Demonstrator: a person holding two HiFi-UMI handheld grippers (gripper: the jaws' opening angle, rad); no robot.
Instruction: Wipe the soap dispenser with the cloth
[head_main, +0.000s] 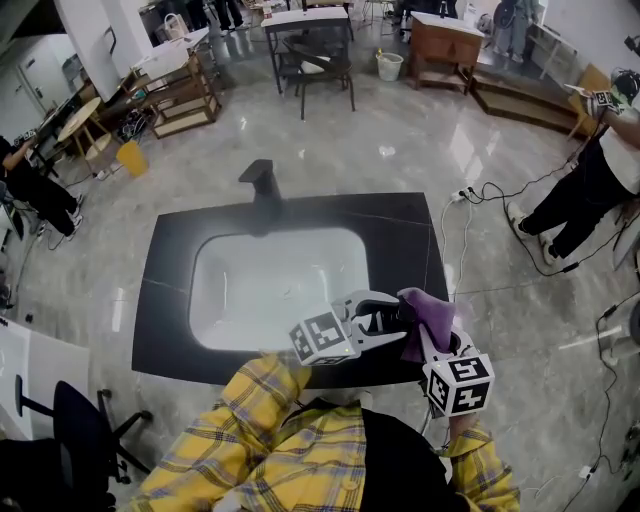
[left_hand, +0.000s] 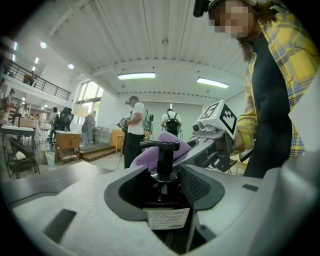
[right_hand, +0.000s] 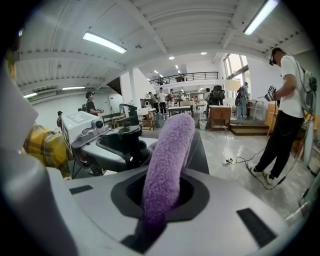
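Note:
My left gripper (head_main: 378, 322) is shut on a black pump soap dispenser (left_hand: 162, 172) with a white label, held upright between the jaws (left_hand: 164, 189) above the counter's front edge. The right gripper (head_main: 438, 345) is shut on a purple fluffy cloth (right_hand: 167, 155), which sticks up out of its jaws (right_hand: 160, 195). In the head view the cloth (head_main: 428, 316) lies against the far side of the dispenser (head_main: 392, 322). From the right gripper view, the dispenser (right_hand: 131, 141) sits just left of the cloth, in the left gripper (right_hand: 102, 145).
A white basin sits in a black countertop (head_main: 170, 270) with a black faucet (head_main: 262, 185) at its back. A cable runs across the floor (head_main: 470, 195) to the right. A person (head_main: 590, 175) stands at the right, and office furniture lies farther off.

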